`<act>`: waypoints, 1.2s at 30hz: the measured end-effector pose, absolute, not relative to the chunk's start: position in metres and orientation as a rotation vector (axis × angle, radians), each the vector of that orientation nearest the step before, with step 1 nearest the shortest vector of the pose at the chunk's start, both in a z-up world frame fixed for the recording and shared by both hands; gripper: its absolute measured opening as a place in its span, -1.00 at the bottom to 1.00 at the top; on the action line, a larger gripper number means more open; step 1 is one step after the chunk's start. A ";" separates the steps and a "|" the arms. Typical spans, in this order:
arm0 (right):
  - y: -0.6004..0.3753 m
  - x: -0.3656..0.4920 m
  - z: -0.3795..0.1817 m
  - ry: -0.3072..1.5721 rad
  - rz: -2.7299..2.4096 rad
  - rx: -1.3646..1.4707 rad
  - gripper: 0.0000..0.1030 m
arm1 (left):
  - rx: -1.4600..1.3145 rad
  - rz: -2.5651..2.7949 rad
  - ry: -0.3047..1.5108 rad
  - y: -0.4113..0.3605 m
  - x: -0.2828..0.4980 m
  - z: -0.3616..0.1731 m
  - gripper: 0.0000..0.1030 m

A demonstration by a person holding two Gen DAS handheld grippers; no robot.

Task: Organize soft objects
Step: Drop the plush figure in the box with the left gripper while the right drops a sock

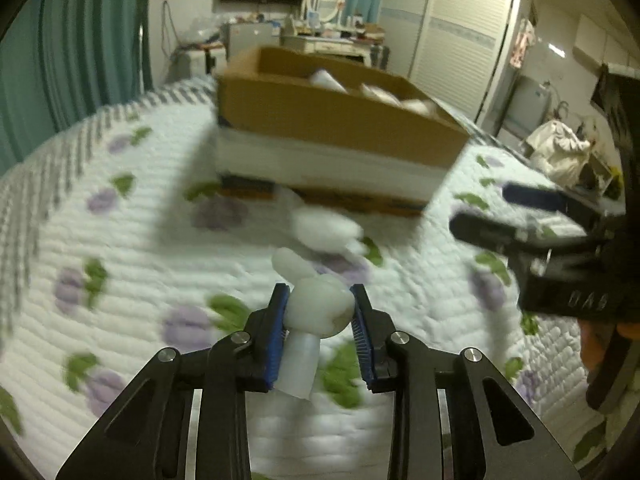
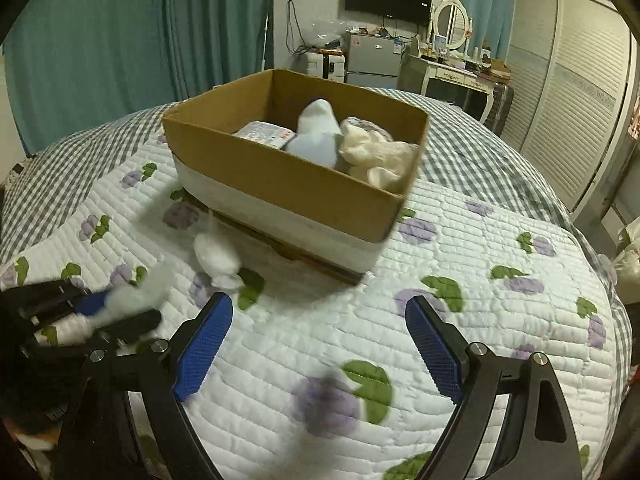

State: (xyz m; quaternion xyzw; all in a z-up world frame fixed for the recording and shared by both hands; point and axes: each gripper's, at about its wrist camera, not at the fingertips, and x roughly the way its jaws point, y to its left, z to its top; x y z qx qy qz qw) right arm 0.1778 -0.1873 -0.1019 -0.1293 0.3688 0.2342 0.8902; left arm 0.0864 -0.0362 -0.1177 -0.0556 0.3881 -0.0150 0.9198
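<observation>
My left gripper [image 1: 320,308] is shut on a white rabbit-shaped soft toy [image 1: 316,304], held above the quilt; it shows in the right wrist view [image 2: 132,296] at the far left. A white fluffy toy [image 1: 324,228] lies on the quilt in front of the cardboard box [image 1: 328,120], and also appears in the right wrist view [image 2: 218,256]. The box [image 2: 280,184] holds a pale blue soft toy [image 2: 316,132], a cream cloth [image 2: 376,152] and a white packet [image 2: 266,134]. My right gripper [image 2: 320,328] is open and empty over the quilt, and shows at the right of the left wrist view [image 1: 492,216].
The bed has a white quilt with purple flowers [image 2: 460,360] over a grey checked sheet [image 2: 480,152]. Teal curtains [image 2: 140,40] hang behind. A dressing table [image 2: 452,68], a small fridge [image 2: 372,60] and a louvred wardrobe [image 2: 572,100] stand beyond the bed.
</observation>
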 end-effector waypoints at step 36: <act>-0.094 0.171 -0.136 0.844 0.514 -0.283 -0.38 | -0.013 -0.031 0.785 0.016 0.083 -0.106 -0.42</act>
